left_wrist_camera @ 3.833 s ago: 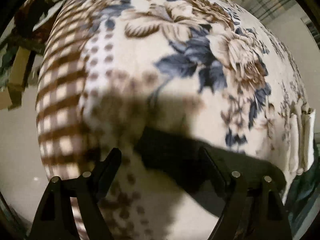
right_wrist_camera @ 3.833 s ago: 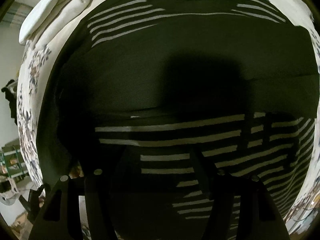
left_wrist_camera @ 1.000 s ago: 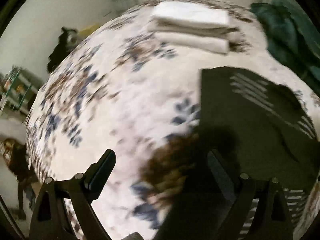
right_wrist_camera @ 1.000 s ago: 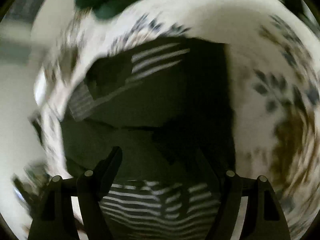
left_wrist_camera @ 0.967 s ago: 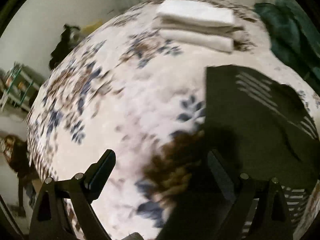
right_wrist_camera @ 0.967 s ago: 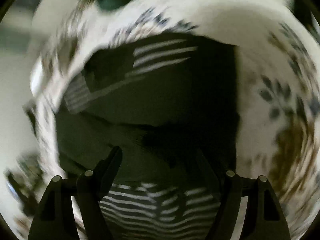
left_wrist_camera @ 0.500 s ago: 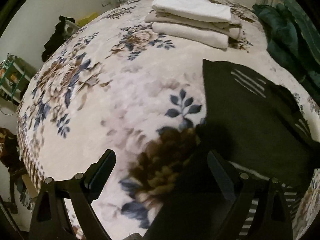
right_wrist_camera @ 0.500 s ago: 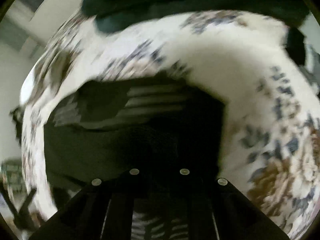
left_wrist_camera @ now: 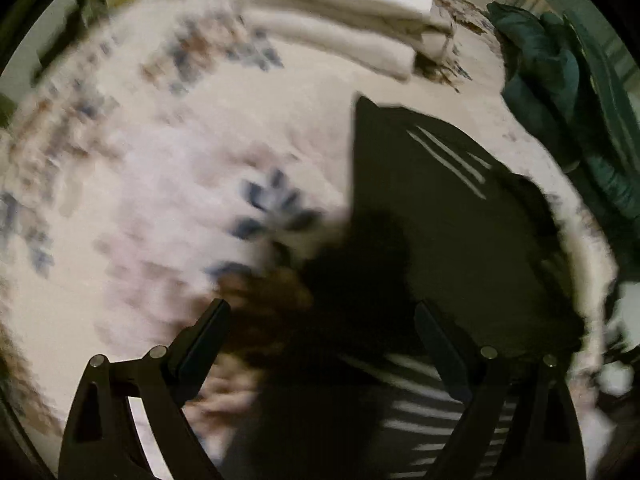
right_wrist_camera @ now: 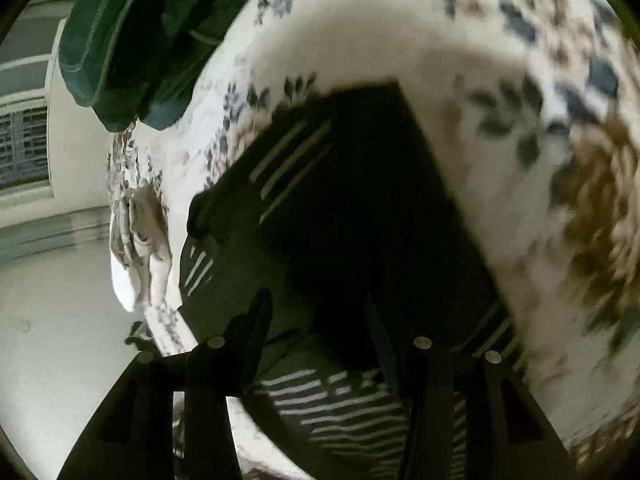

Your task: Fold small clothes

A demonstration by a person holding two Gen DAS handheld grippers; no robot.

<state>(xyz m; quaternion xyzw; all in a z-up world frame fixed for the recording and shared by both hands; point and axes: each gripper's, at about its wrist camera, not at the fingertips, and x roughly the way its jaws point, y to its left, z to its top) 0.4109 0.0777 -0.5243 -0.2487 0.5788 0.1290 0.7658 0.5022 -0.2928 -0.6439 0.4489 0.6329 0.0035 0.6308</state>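
A black garment with thin white stripes (left_wrist_camera: 448,216) lies partly folded on the floral blanket (left_wrist_camera: 152,184). It also shows in the right wrist view (right_wrist_camera: 360,216). My left gripper (left_wrist_camera: 320,316) is open and empty above the garment's near left edge. My right gripper (right_wrist_camera: 320,312) is open with a moderate gap, just above the dark cloth; I see nothing held between its fingers. The striped hem lies under both grippers.
A stack of folded white and beige cloths (left_wrist_camera: 344,20) sits at the far side of the bed. A dark green cloth pile (left_wrist_camera: 568,92) lies at the right; it shows at upper left in the right wrist view (right_wrist_camera: 132,36). The bed edge and floor are at left (right_wrist_camera: 48,320).
The right gripper has opened from shut half a second ago and swung its view. The left gripper stays open and has moved slightly, with blur.
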